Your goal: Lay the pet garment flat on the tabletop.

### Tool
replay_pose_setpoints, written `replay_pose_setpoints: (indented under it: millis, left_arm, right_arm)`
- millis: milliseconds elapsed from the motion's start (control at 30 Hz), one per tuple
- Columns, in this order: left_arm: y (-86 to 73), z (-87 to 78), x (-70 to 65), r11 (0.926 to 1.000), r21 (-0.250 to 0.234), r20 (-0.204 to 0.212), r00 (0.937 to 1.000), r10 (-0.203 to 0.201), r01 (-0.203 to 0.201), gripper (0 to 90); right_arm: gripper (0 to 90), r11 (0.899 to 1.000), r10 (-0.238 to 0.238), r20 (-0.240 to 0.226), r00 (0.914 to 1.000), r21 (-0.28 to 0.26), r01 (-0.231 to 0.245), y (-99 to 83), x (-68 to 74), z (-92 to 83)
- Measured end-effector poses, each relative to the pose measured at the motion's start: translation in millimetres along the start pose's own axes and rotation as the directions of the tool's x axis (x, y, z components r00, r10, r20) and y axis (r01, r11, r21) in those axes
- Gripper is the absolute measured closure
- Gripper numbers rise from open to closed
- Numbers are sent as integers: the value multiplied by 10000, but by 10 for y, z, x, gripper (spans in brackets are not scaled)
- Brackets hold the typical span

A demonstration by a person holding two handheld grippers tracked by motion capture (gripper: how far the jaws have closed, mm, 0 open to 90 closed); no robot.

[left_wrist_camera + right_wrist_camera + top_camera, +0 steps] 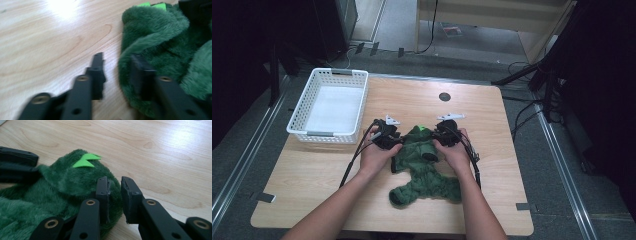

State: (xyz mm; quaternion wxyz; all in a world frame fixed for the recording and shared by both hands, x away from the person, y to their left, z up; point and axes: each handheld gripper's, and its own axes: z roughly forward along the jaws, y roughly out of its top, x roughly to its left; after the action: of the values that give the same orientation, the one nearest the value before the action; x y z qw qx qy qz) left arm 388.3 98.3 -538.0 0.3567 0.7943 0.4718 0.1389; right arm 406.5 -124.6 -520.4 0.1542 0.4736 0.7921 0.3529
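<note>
Fleece garment point(424, 167), dark green w/ bright green spikes, lies crumpled at centre-low of the high view on the wooden tabletop point(492, 130). Left hand-held gripper point(388, 136) sits at the garment's left edge; in the left gripper view its jaws stand apart w/ a gap, one over bare wood, the other on the fleece point(160, 37), nothing pinched. Right hand-held gripper point(447, 131) is at the garment's upper right; in the right gripper view its jaws are nearly together beside the fleece point(62, 187), released, not clamping cloth. White basket point(329, 105) stands upper left of frame, well apart.
</note>
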Motion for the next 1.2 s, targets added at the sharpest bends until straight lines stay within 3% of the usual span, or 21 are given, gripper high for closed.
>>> replay_pose_setpoints:
  millis: [67,133,200,300,367,433,500,533,633,733,833,900,1067,1133,1200]
  left_arm:
    - [38,15,69,9997,-85,60,9998,-211,212,879]
    - [91,22,176,9957,-95,273,9954,-918,921,900]
    - [130,42,224,9946,-134,-93,9946,-1029,1028,900]
    - [167,84,280,9935,198,-129,9937,-1118,1120,900]
    - [176,84,302,9911,84,-7,9911,-1329,1329,887]
    - [183,67,300,9902,-145,314,9899,-1381,1386,812]
    - [199,33,278,9908,-378,215,9914,-1295,1302,700]
    - [208,10,274,9890,-557,270,9904,-1354,1367,674]
    - [234,-42,230,9819,-1237,-105,9893,-1455,1431,601]
    - [234,4,163,9889,-987,14,9937,-1119,1114,600]
    - [207,74,95,9979,-410,117,9987,-505,509,677]
    - [191,107,89,9988,-161,255,9986,-462,467,736]
    - [186,172,75,9996,-31,-2,9996,-282,282,830]
    - [202,191,49,9999,18,-139,9998,-107,107,829]
    - [237,178,20,9998,125,-247,9996,-139,142,756]
  right_arm:
    - [793,10000,-29,-290,9996,15,29,-16,-4,0]
    - [793,9997,-256,-476,9985,9,257,-34,16,-9]
    - [778,9980,-602,-202,9980,168,606,-52,35,-9]
    - [758,9963,-761,174,9969,410,754,-70,27,1]
    - [725,9966,-714,340,9969,431,699,-74,1,-2]
    - [699,9981,-512,468,9976,372,495,-66,-28,-17]
    - [674,10000,-43,540,9985,9,43,-34,-65,-60]
    - [662,9995,240,547,9982,-219,-228,-4,-87,-90]
    - [636,9922,884,549,9946,-923,-831,103,-124,-146]
    - [625,9915,966,75,9953,-884,-955,158,-76,-91]
    - [635,9979,565,-195,9982,-299,-571,103,5,49]
    - [660,9989,450,-122,9989,-84,-451,36,31,115]
    - [708,9969,782,-229,9967,-101,-784,-119,14,145]
    - [730,9947,1010,-251,9946,-176,-1015,-149,-5,124]
    - [710,9953,966,-108,9953,-113,-967,-161,-4,97]
